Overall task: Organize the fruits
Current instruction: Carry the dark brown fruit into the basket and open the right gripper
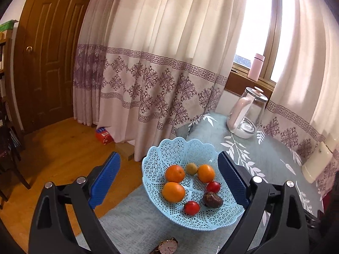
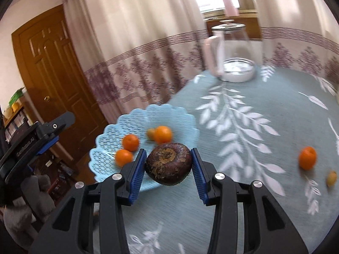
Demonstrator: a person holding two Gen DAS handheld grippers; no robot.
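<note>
Grips a dark fruit (image 2: 169, 165) between the blue pads of the right tongs (image 2: 168, 150), lower centre of the right view, just before the basket (image 2: 101, 148); probably on its way in. Keeps the left tongs (image 1: 168, 155) wide open and empty, framing the basket at lower centre of the left view, perhaps ready to steady it.

Inside: oranges (image 1: 174, 173), tomatoes (image 1: 191, 207), another dark one.

Left to gather at far right: a loose orange (image 2: 307, 157) and a small yellow fruit (image 2: 331, 178), well apart from the basket.

Underneath, a grey-green cloth (image 2: 243, 190) with white leaves, with a glass jug (image 1: 246, 114) at upper right and a watch (image 1: 167, 247) at the bottom edge. Behind, curtains (image 1: 159, 63) and a brown door (image 1: 48, 53) at upper left.
</note>
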